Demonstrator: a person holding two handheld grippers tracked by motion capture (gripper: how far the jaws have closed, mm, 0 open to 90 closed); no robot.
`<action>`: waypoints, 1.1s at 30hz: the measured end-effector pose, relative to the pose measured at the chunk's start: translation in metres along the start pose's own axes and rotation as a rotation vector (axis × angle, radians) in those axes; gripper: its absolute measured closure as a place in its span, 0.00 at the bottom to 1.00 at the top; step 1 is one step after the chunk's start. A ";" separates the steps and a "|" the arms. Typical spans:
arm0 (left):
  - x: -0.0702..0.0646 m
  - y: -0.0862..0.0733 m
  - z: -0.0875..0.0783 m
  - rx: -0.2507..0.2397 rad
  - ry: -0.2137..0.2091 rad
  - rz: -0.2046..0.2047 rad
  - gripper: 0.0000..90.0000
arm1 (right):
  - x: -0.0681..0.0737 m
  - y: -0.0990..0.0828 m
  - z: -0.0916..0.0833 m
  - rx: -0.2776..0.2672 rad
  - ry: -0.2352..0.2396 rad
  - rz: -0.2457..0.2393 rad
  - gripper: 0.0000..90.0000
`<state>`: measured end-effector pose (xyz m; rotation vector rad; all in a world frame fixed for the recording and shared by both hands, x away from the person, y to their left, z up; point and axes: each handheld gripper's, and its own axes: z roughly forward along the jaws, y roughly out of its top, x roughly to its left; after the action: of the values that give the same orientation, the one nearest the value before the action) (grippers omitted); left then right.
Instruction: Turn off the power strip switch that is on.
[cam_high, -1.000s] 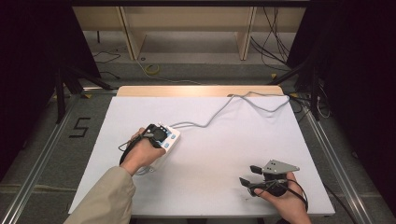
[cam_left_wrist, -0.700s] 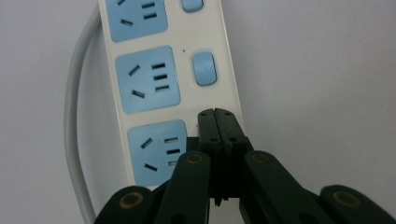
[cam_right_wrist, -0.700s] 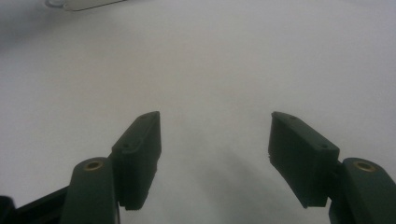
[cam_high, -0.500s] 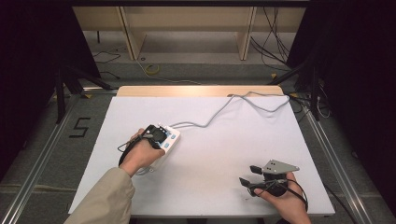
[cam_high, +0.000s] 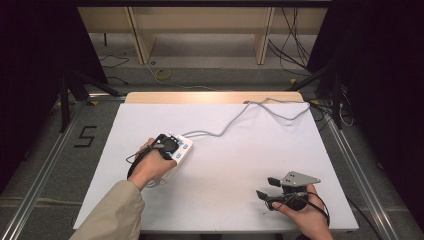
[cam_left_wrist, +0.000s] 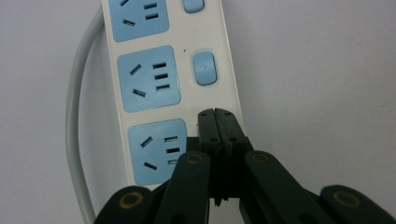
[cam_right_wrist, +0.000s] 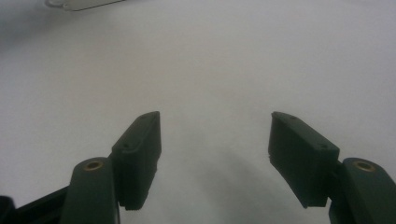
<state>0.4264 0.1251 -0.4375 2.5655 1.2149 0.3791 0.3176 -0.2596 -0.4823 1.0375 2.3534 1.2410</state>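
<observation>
Fingers (cam_left_wrist: 217, 122) of the left gripper (cam_left_wrist: 217, 114) closed, tips on the power strip (cam_left_wrist: 154, 88) at its near switch, apparently pressing; other switches (cam_left_wrist: 205, 68) left; right gripper (cam_right_wrist: 215, 135) open, idle near desk's (cam_high: 240, 165) right corner.

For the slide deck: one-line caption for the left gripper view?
Shut left gripper over the white power strip, tips beside its nearest blue socket.

the high view looks forward and down over the whole table (cam_high: 225, 200) from above the person's side. the left gripper view hangs close over the power strip (cam_left_wrist: 168, 70), shared with it. the right gripper view skims bare tabletop.
</observation>
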 end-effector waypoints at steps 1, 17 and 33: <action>0.000 0.000 0.000 -0.002 -0.003 -0.004 1.00 | 0.000 0.000 0.000 0.002 0.000 0.000 0.39; 0.001 0.000 0.000 -0.005 -0.010 -0.007 1.00 | 0.000 0.000 0.000 0.003 0.000 -0.001 0.39; 0.001 0.000 0.000 -0.006 -0.011 -0.002 1.00 | 0.000 0.000 0.000 0.003 0.001 0.000 0.39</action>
<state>0.4272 0.1261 -0.4374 2.5575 1.2109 0.3676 0.3178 -0.2596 -0.4825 1.0385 2.3567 1.2384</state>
